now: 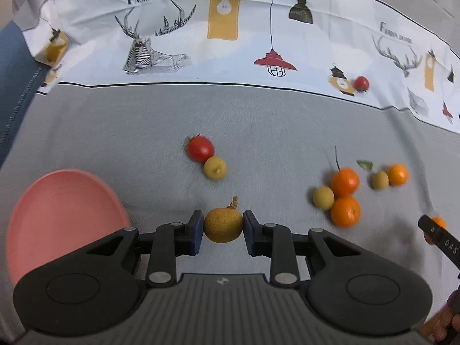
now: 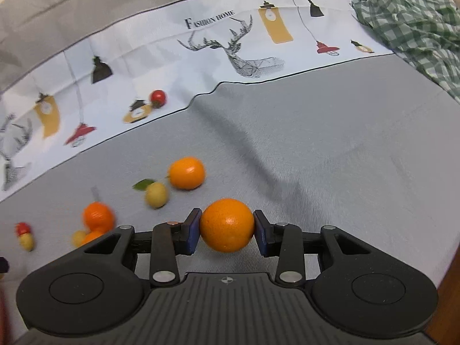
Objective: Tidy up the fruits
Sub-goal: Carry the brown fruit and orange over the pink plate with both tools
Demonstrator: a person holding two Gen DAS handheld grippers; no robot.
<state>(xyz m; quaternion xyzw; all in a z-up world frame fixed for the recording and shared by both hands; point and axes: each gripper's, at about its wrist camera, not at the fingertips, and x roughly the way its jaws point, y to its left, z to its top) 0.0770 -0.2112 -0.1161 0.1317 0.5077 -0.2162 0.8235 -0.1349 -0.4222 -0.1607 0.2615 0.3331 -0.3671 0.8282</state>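
Note:
My left gripper (image 1: 223, 225) is shut on a brownish-yellow longan (image 1: 223, 227) with a short stem, held above the grey cloth. A pink plate (image 1: 57, 218) lies just to its left. My right gripper (image 2: 226, 225) is shut on an orange (image 2: 226, 224); it shows at the right edge of the left wrist view (image 1: 437, 230). On the cloth lie a cherry tomato (image 1: 200, 147) touching a yellow longan (image 1: 215, 168), a cluster of two oranges (image 1: 345, 182) and a longan (image 1: 323, 197), and a further longan with a small orange (image 1: 398, 174).
Another cherry tomato (image 1: 361, 83) sits far back on the printed white band of the tablecloth (image 1: 201, 49). A green checked cloth (image 2: 411, 26) is bunched at the far right. A fold in the grey cloth (image 2: 230, 126) runs through the middle in the right wrist view.

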